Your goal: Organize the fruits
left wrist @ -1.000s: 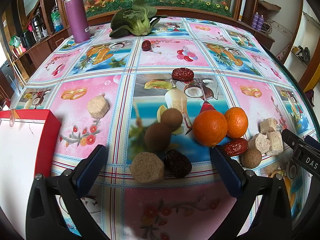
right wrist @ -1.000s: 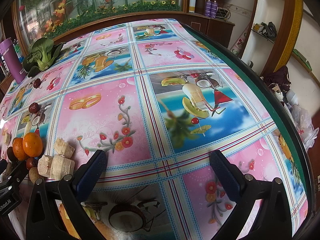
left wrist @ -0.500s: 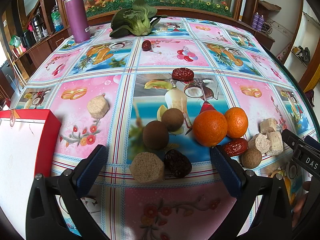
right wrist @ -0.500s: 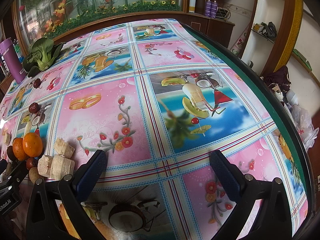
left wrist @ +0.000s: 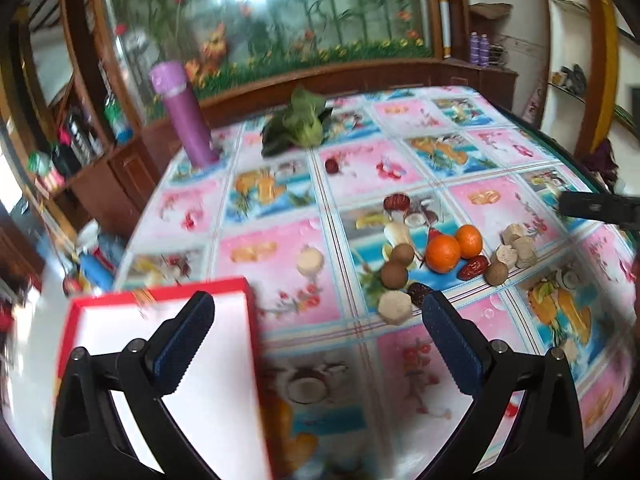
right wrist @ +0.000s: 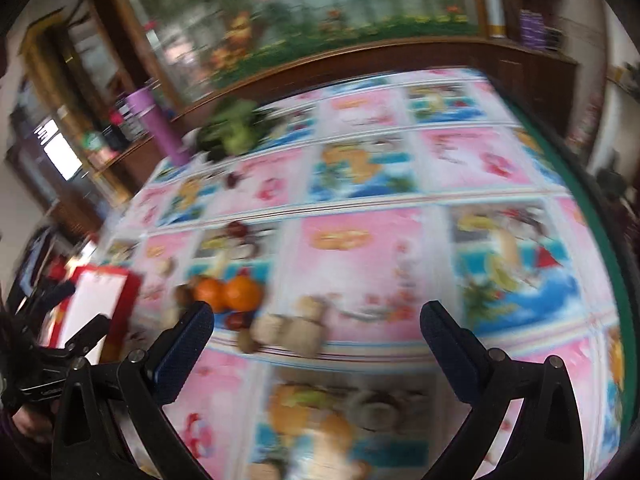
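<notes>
Two oranges [left wrist: 443,253] [right wrist: 231,294] lie mid-table among brown round fruits [left wrist: 394,275], red dates [left wrist: 473,267] and beige chunks [left wrist: 395,307]. More beige chunks [right wrist: 298,327] sit to their right. A red box with a white inside [left wrist: 168,368] [right wrist: 93,300] lies at the near left. My left gripper [left wrist: 316,344] hangs open and empty above the table, its left finger over the box. My right gripper [right wrist: 316,342] is open and empty too, high above the table and right of the fruit. The right wrist view is blurred.
A purple flask [left wrist: 185,118] and a leafy green vegetable [left wrist: 298,126] stand at the table's far side. A lone date [left wrist: 331,165] and another [left wrist: 396,201] lie further back. The flowered tablecloth [left wrist: 500,168] ends at a dark green edge [right wrist: 600,232] on the right.
Both grippers have risen and pulled back from the table, so the fruit looks smaller and farther. The left view now takes in much more of the red box. Both stay open.
</notes>
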`<action>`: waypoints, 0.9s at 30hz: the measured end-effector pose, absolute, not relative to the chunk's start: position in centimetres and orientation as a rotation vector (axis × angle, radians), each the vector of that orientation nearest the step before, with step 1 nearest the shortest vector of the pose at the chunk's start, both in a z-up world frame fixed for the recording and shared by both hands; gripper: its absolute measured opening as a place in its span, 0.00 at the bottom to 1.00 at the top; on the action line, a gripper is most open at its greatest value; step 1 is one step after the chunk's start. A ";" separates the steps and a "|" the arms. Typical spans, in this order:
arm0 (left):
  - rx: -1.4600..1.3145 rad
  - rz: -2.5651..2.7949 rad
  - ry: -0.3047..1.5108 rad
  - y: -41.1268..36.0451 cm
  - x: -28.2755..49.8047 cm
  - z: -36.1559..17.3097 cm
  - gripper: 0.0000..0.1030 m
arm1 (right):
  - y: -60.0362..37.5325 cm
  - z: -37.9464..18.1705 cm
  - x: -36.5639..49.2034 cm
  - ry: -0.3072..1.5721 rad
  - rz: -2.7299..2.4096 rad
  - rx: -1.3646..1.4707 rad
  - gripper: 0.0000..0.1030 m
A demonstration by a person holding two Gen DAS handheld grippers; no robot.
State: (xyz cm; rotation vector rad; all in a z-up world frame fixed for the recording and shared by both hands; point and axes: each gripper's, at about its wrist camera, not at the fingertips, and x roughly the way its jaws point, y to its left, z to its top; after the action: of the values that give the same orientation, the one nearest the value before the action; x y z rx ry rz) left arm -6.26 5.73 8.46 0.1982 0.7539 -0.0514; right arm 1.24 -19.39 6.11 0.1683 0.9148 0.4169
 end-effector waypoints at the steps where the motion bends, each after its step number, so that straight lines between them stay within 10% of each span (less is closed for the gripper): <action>1: 0.197 -0.066 0.749 6.0 -6.2 8.8 1.00 | -18.0 5.6 2.1 0.954 0.471 0.173 0.99; 14: 0.134 -0.308 0.741 6.2 -5.4 8.8 1.00 | -16.6 2.6 6.8 1.079 0.644 0.459 0.85; 17: 0.154 -0.337 0.759 5.1 -4.6 8.4 1.00 | -16.0 2.1 6.8 1.109 0.698 0.412 0.68; 19: 0.188 -0.362 0.756 4.4 -4.3 8.3 0.93 | -14.9 1.3 6.8 1.142 0.686 0.317 0.51; 27: 0.227 -0.459 0.824 2.8 -3.0 6.5 0.67 | -14.2 1.6 5.6 1.130 0.704 0.175 0.48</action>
State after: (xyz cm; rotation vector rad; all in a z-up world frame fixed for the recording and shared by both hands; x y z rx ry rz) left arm -3.02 2.82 6.46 0.2273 0.8237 -0.4590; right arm 5.64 -14.21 1.62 0.1750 1.1304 0.7043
